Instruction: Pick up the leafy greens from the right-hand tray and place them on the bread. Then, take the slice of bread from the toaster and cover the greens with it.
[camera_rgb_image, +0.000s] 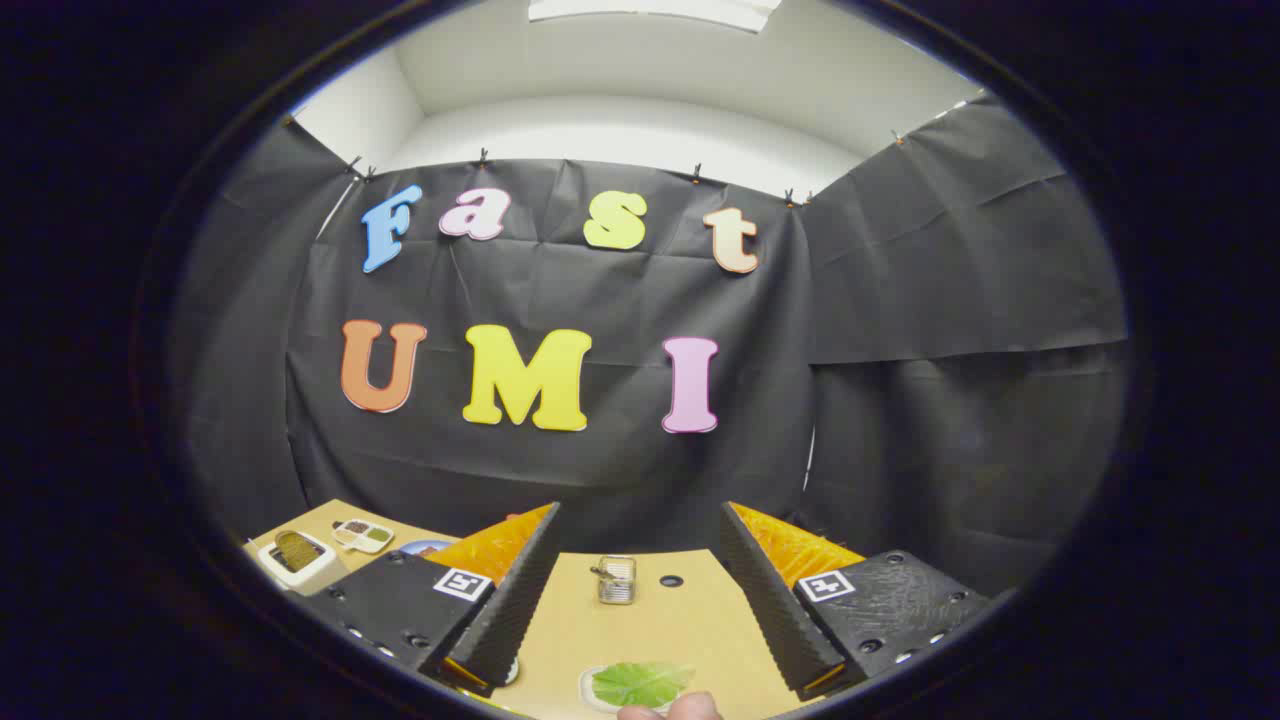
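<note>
Between the fingers at 6 o'clock, greens are lying on a tray. Gripper is hanging empty, fingers spread wide. Toaster is sitting at 9 o'clock. Judgement: lowering straight and pinching the leaf's middle gently should avoid tearing.

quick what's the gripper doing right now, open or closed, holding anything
Gripper: open, fingers spread wide, holding nothing; the leafy green lies on its tray between the fingers, untouched.
</note>
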